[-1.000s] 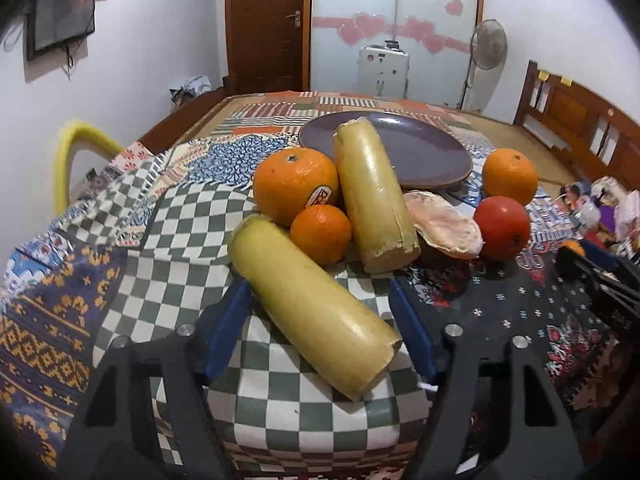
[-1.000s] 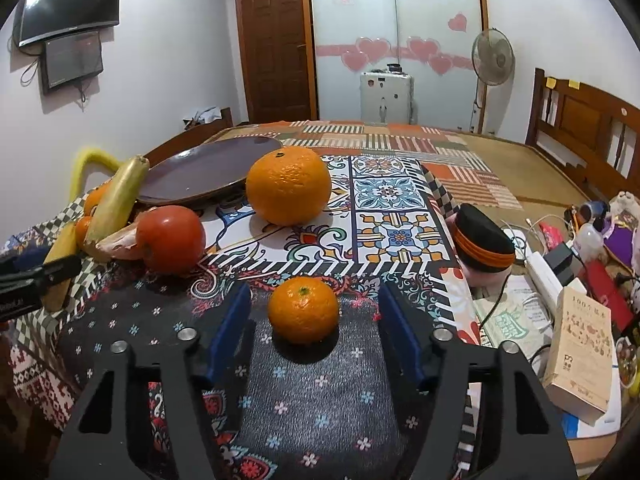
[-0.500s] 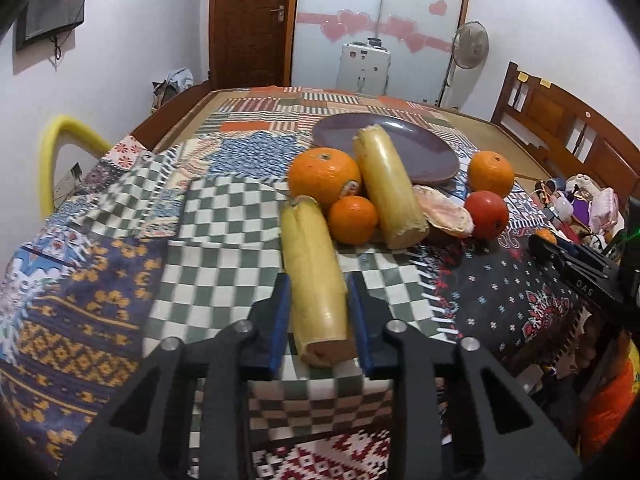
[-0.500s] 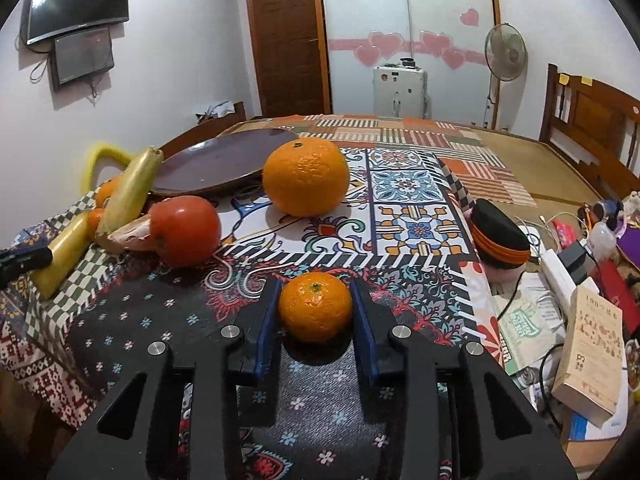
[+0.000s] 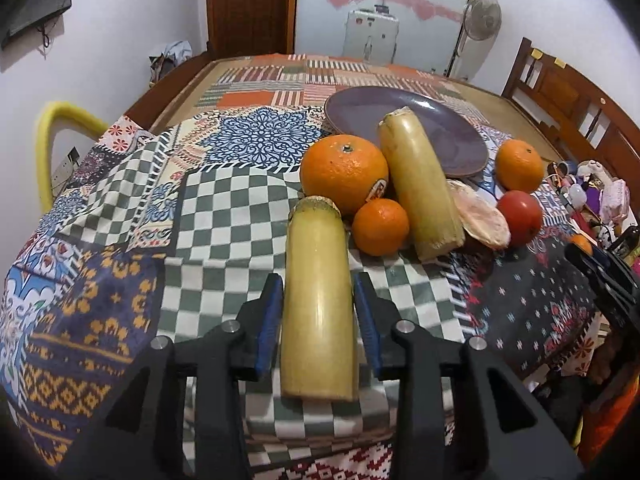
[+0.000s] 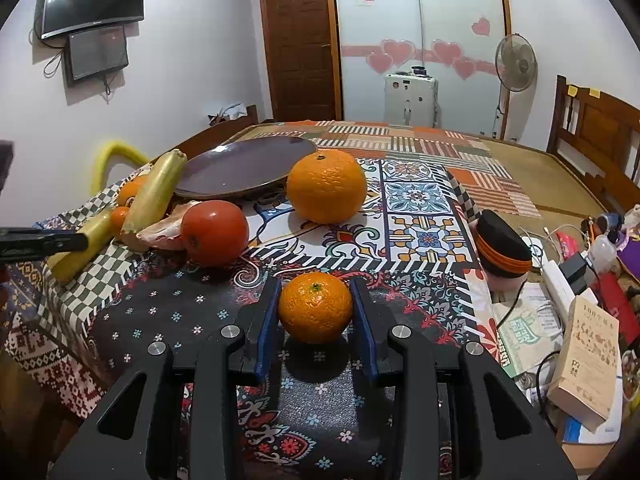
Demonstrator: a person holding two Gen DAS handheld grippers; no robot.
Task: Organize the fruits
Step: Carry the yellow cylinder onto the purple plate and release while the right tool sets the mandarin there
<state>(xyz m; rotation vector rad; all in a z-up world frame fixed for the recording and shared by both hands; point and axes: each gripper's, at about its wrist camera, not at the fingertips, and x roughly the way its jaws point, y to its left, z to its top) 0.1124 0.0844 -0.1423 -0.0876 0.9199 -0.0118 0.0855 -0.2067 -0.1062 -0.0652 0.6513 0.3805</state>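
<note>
My left gripper (image 5: pixel 316 304) is shut on a yellow sugarcane piece (image 5: pixel 318 300) lying lengthwise between its blue pads on the patchwork cloth. Beyond it lie a large orange (image 5: pixel 344 172), a small mandarin (image 5: pixel 380 226), a second cane piece (image 5: pixel 420 184), a peeled fruit piece (image 5: pixel 480 220), a red tomato (image 5: pixel 520 216) and another orange (image 5: pixel 519 165). A purple plate (image 5: pixel 452 132) sits behind them. My right gripper (image 6: pixel 315 304) is shut on a small mandarin (image 6: pixel 315 307) at the table's near edge. The tomato (image 6: pixel 214 232), an orange (image 6: pixel 327 186) and the plate (image 6: pixel 244 166) also show in the right wrist view.
A black and orange cap (image 6: pixel 502 250), books (image 6: pixel 588 356), cables and clutter lie off the table's right side. A yellow chair back (image 5: pixel 52 136) stands at the left. A wooden bench (image 5: pixel 568 96) is at the right, a fan (image 6: pixel 515 62) at the back.
Both grippers closed from wide open: the left onto the near cane piece, which turned to lie straight between the pads, the right onto the small mandarin. Both views rose slightly.
</note>
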